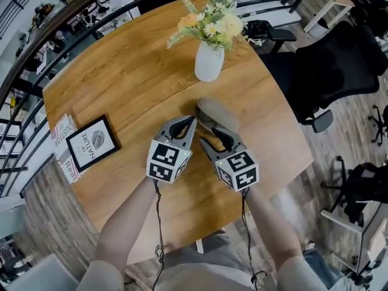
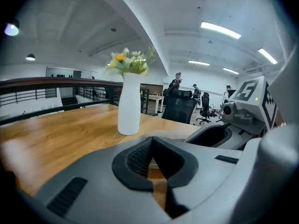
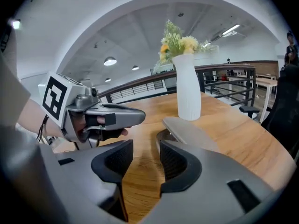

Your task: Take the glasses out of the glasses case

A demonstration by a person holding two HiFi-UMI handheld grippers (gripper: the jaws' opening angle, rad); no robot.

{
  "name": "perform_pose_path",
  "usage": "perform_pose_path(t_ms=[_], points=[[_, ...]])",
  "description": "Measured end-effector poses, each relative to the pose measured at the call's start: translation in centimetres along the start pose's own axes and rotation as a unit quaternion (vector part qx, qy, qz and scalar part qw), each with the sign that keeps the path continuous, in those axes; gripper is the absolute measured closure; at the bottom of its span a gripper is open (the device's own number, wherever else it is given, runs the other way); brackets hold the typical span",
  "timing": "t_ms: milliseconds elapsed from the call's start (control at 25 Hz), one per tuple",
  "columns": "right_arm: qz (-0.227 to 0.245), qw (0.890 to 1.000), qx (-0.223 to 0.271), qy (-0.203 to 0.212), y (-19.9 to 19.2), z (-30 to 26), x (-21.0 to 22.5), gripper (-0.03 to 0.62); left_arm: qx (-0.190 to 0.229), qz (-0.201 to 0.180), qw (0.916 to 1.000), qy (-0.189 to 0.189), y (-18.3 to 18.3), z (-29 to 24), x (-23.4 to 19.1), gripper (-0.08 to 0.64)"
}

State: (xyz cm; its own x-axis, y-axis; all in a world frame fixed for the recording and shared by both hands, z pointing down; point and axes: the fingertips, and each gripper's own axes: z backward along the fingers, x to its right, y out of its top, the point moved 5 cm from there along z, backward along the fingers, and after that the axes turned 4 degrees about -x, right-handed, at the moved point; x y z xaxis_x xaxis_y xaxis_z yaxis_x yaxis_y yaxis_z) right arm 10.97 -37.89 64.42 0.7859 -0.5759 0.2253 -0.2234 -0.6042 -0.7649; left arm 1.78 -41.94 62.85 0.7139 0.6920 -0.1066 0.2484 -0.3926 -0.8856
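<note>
A grey-brown glasses case (image 1: 216,115) lies on the round wooden table (image 1: 121,83), just before the vase. In the right gripper view its flat lid (image 3: 194,132) stands raised over the dark base, and no glasses show. My right gripper (image 1: 213,137) (image 3: 144,149) is open by a narrow gap with nothing between its pads, its tips right at the near end of the case. My left gripper (image 1: 193,121) (image 2: 150,143) is shut, its tips meeting at the case's left side; I see nothing held in it.
A white vase (image 1: 209,60) (image 2: 129,104) (image 3: 188,87) of flowers stands behind the case. A black-framed picture (image 1: 92,142) lies on a booklet at the table's left edge. Black office chairs (image 1: 339,65) stand off the table's right side, and railings run behind.
</note>
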Motion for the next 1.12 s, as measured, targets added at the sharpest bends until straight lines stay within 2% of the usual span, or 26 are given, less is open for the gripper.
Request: perform_pose_path(t_ms=[280,360,600,720,840,920,1120], points=[[-0.003,1.000,-0.008,-0.013,-1.4,-1.3,1.6,0.388,-0.043,0.013,0.9984,-0.035,-3.4,-4.3,0.2,0.545],[0.001,1.000,-0.007,-0.021,-1.3,-1.1,2.1,0.388,-0.059,0.017,0.9975,-0.035,-4.1,-4.9,0.2,0.545],[0.055,0.997,-0.036,-0.049,0.3,-0.4,4.2,0.388,-0.064,0.032,0.9968,-0.036,-4.8,-5.5,0.0,0.545],[0.076,0.993,-0.079,-0.030,1.2,-0.9,5.1,0.388,-0.062,0.042,0.9965,-0.036,-4.7,-5.7,-0.2,0.545],[0.107,0.987,-0.122,-0.022,2.1,-1.6,5.8,0.393,-0.057,0.040,0.9971,-0.031,-4.6,-5.7,-0.2,0.545],[0.136,0.979,-0.152,-0.021,2.2,-2.2,6.3,0.399,-0.053,0.040,0.9973,-0.032,-4.7,-5.7,-0.1,0.545],[0.179,0.958,-0.221,0.011,1.2,-4.0,6.6,0.417,-0.049,0.037,0.9973,-0.040,-4.7,-5.8,-0.3,0.545]])
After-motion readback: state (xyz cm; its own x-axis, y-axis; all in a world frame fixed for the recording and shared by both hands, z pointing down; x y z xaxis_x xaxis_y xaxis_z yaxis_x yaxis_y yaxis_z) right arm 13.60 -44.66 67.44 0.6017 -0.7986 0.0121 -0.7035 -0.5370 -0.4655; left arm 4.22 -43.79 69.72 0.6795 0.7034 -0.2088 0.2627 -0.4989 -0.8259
